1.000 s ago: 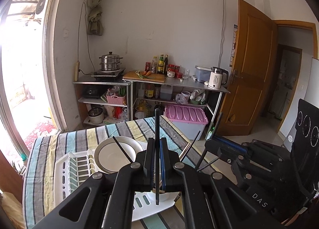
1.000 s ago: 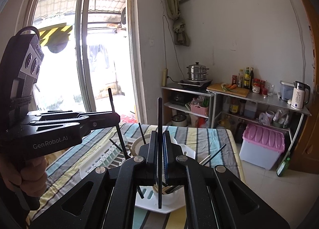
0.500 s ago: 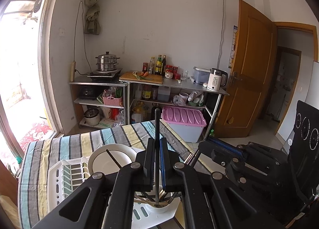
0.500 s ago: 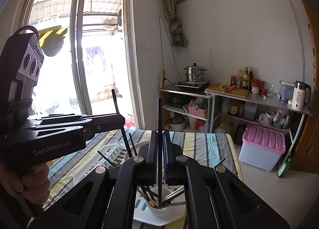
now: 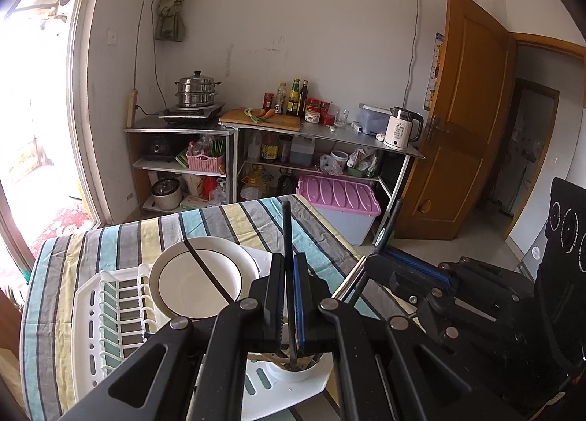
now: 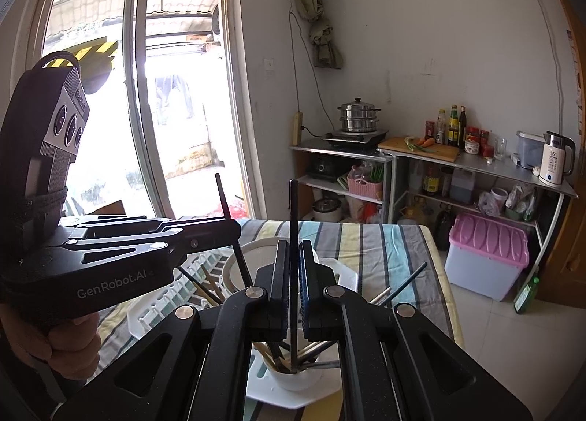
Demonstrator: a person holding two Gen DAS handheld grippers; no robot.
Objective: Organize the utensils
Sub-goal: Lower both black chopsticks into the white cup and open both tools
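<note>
Both grippers, left (image 5: 289, 296) and right (image 6: 293, 285), clamped on one black chopstick (image 6: 293, 238) each, tips inside white utensil cup (image 6: 293, 380), lower centre; release pending

You are looking at a table (image 5: 121, 238) covered with a striped cloth (image 6: 381, 249) in blue, yellow, grey and white. A white dish rack (image 5: 91, 315) lies right on the cloth, toward 8 o'clock in your left view. A white tray (image 6: 271, 393) with slots in it sits on the cloth too, low in both views at 6 o'clock. The far edge of the table is at 12 o'clock. Past the table's right side, at 4 o'clock in your right view, is a pale tiled floor (image 6: 487, 326).
</note>
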